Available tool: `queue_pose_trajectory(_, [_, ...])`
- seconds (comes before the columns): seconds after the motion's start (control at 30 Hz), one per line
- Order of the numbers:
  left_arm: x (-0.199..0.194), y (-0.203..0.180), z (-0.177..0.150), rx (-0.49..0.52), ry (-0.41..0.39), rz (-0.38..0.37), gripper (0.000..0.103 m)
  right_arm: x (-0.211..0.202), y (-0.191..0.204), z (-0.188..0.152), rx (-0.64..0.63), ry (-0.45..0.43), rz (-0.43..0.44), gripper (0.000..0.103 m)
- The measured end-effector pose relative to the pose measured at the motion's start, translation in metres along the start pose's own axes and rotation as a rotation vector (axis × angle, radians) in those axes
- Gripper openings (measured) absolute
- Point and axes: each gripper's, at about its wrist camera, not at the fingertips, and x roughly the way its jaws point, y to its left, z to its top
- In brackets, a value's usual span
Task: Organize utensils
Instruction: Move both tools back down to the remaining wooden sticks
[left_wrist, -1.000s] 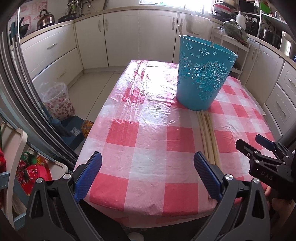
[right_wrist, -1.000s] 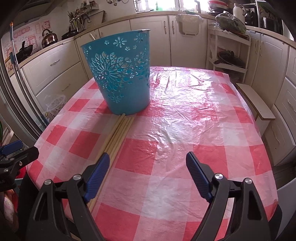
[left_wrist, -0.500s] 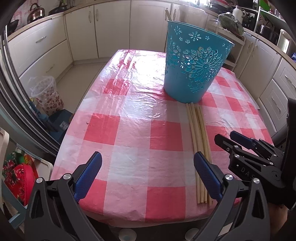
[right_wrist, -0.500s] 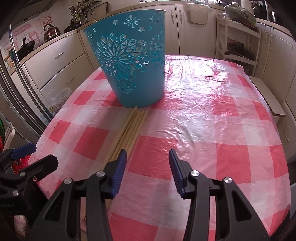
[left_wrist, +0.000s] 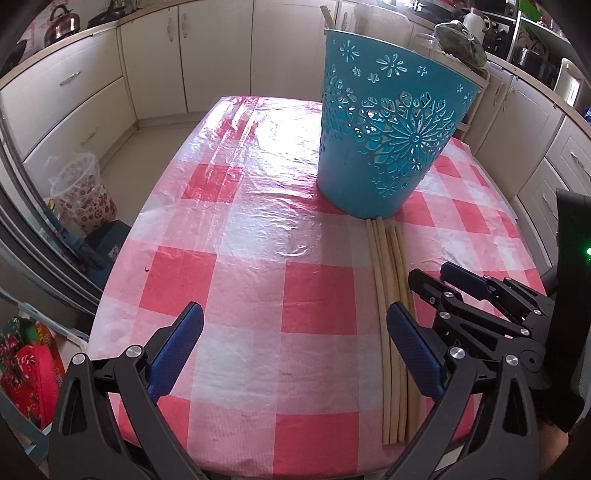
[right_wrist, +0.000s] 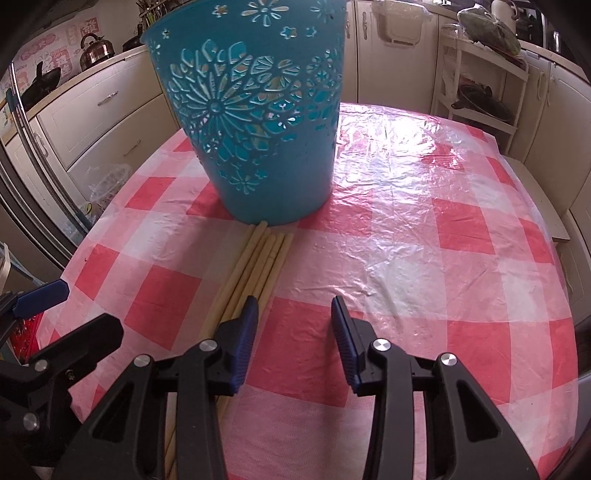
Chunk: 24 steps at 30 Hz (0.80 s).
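Below me, a table draped in a glossy red-and-white checked cloth (left_wrist: 258, 236) fills both wrist views, set in a kitchen of cream cabinets. Toward the far side of it stands a teal plastic basket (left_wrist: 388, 147), upright, tapering to its base, its wall pierced with flower-shaped cut-outs. Through those holes in the right view I glimpse pale, stick-like shapes inside; one pale tip pokes above the rim in the left view. I cannot tell how many pieces are in it or exactly what they are.

On the cloth lies a bundle of long pale wooden sticks (left_wrist: 388, 295), side by side and touching. Their far ends reach the foot of the basket, and their near ends run back to the table's edge.

My left gripper (left_wrist: 295, 350) hovers above the near edge with its blue pads spread wide and only bare cloth between them; the sticks pass just beside its right pad. My right gripper (right_wrist: 293, 332) hangs over the cloth just right of the bundle. Its jaws are closing, partly drawn in, with nothing between them; its left pad sits over the edge of the sticks.

On the floor to the left stands a small floral-patterned bin (left_wrist: 83, 195) lined with a clear bag; what it contains I cannot make out.
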Motion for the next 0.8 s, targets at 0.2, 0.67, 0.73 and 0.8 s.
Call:
queue_pose_trajectory(0.2, [0.012,0.003,0.011,-0.033,0.022,-0.012,0.095,0.004,-0.004,0.005,0.024,-0.004,0.015,0.040])
queue_pose_trajectory(0.67, [0.023,-0.002,0.017,-0.008,0.039,-0.027,0.095,0.001,-0.001,-0.002,-0.124,-0.003,-0.035,0.031])
queue_pose_trajectory(0.73, [0.030,-0.010,0.021,0.020,0.045,-0.027,0.095,-0.001,-0.010,-0.002,-0.133,0.007,-0.028,0.030])
queue_pose_trajectory(0.8, [0.038,-0.016,0.023,0.034,0.057,-0.026,0.095,-0.004,-0.022,-0.002,-0.124,0.013,-0.012,0.028])
